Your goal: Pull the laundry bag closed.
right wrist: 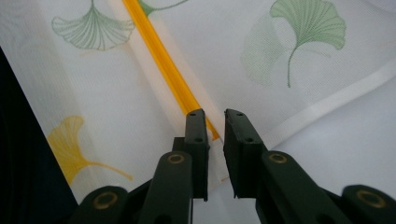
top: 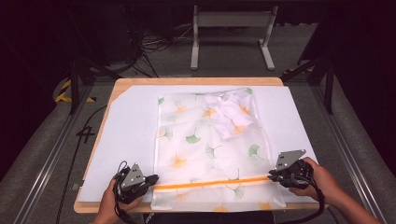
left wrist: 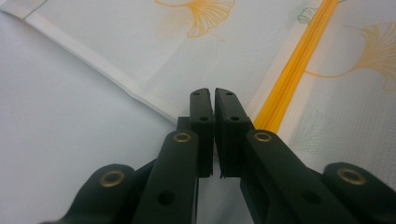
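A sheer white mesh bag [top: 210,144] printed with green and orange ginkgo leaves lies flat on a white sheet [top: 126,135]. Crumpled white cloth [top: 231,114] sits inside its far right part. An orange zipper [top: 210,183] runs across its near end. My left gripper [top: 156,178] lies at the zipper's left end; in the left gripper view [left wrist: 215,91] its jaws stand almost together over the bag's edge [left wrist: 140,91], beside the zipper [left wrist: 294,70]. Whether fabric is pinched I cannot tell. My right gripper [top: 270,177] is at the zipper's right end, its jaws [right wrist: 215,112] slightly apart with the zipper's tip [right wrist: 163,65] leading into the gap.
The sheet covers a wooden table [top: 196,80] whose front edge is just under both hands. A metal stand [top: 231,21] and loose cables [top: 149,46] sit on the floor beyond the table. Bare sheet lies left and right of the bag.
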